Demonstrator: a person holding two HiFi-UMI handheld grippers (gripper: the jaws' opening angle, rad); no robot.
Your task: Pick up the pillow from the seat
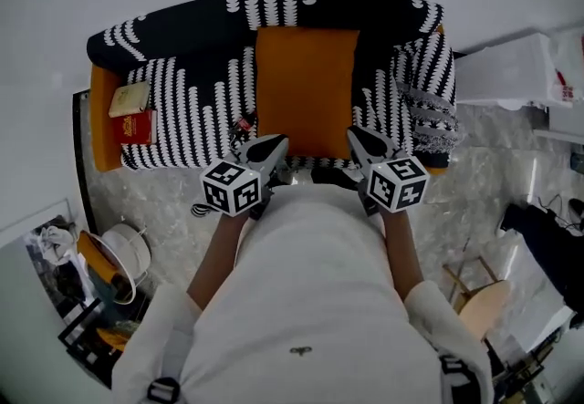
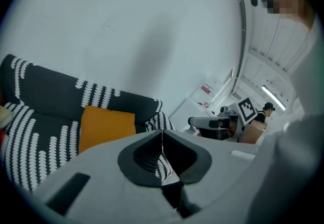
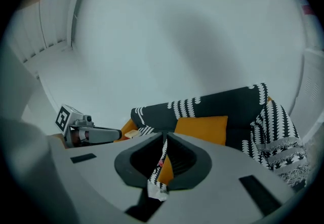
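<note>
- A black-and-white patterned fabric sofa (image 1: 182,110) is set against a pale wall.
- A square orange fabric pillow (image 1: 306,88) is propped mid-sofa; it is judged soft and light, best pinched at its lower corners.
- The left gripper (image 1: 271,150) and right gripper (image 1: 363,143) are held closed and empty before the sofa.

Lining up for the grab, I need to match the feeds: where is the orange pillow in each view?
Head view: pillow at top centre, against the sofa back.
Left gripper view: pillow at lower left, low in the frame.
Right gripper view: pillow just right of centre, below the middle.
Shared landmark: the black-and-white sofa back sits behind the pillow in all three.
</note>
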